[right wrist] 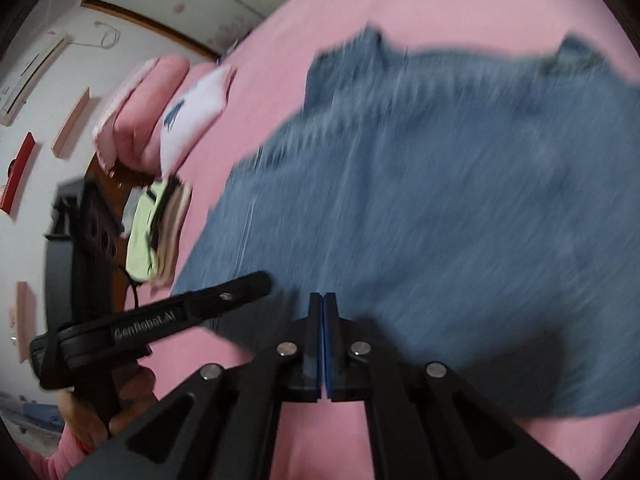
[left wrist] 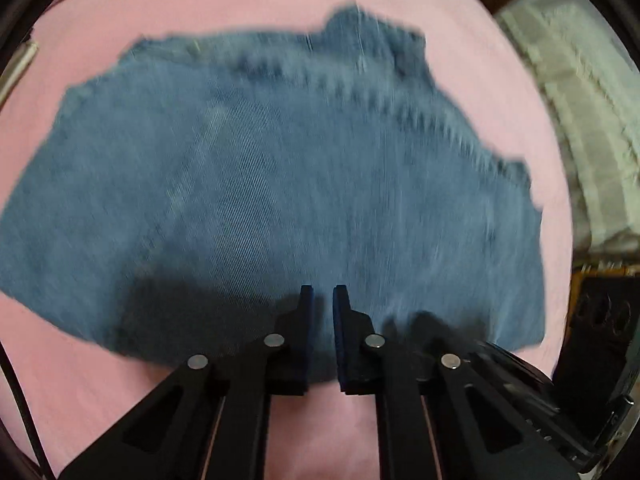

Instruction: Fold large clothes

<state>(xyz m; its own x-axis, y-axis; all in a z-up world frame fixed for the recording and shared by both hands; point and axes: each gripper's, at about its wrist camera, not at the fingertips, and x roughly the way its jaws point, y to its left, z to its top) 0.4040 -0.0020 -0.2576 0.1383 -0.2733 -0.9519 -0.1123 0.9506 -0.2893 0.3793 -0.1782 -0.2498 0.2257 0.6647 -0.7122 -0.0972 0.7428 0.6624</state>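
Motion blur smears the jeans (left wrist: 280, 184) in both views, so seams and stitching read only as streaks, and how many layers lie folded cannot be told. In the left wrist view the left edge of the jeans runs out of the picture, and the near hem is hidden behind the left gripper (left wrist: 323, 292) and its shadow. In the right wrist view the jeans (right wrist: 440, 208) are cut off at the right edge. The stack of clothes (right wrist: 158, 232) beside the bed is too blurred to sort into items. The hand (right wrist: 120, 408) is partly hidden behind the handle.
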